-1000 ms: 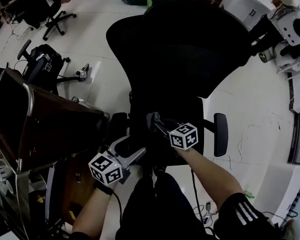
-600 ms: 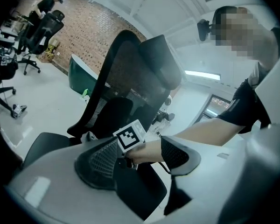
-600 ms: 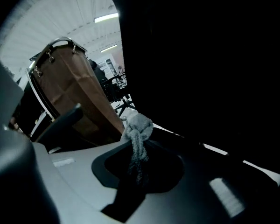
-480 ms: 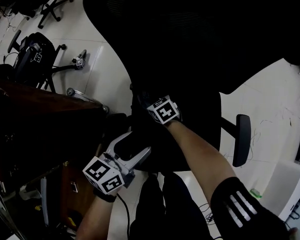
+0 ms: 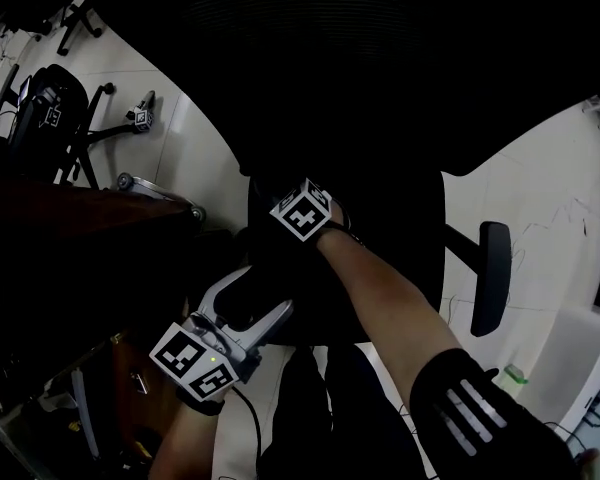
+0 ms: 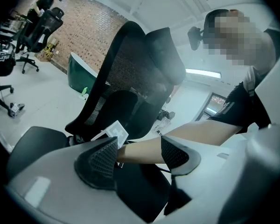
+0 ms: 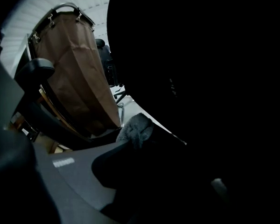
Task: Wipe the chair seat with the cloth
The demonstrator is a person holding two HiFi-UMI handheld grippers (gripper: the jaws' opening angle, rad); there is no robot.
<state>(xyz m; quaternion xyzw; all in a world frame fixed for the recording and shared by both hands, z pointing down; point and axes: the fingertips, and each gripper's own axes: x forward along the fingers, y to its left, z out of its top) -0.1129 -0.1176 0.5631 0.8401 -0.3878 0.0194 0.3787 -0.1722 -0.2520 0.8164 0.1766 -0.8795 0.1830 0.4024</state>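
Observation:
The black office chair's seat [image 5: 385, 268] fills the middle of the head view, very dark under its backrest [image 5: 360, 58]. My right gripper [image 5: 278, 196] reaches across the seat toward its back left, its marker cube [image 5: 305, 211] showing and its tips lost in shadow. In the right gripper view that gripper [image 7: 142, 141] is shut on a grey cloth [image 7: 135, 129], which lies against the dark seat. My left gripper [image 5: 265, 290] hovers open at the seat's front left edge. In the left gripper view its pads [image 6: 100, 162] stand apart with nothing between them, my right forearm [image 6: 144, 148] beyond.
A brown wooden desk [image 5: 80, 228] with a metal frame stands close on the left. The chair's right armrest [image 5: 493, 273] juts out over white floor [image 5: 540, 188]. Another office chair [image 5: 40, 108] and a spare gripper [image 5: 140, 118] lie at far left.
My right gripper has slid with the cloth from the seat's front toward its back left. The head view has closed in on the chair. The left gripper has stayed at the front edge.

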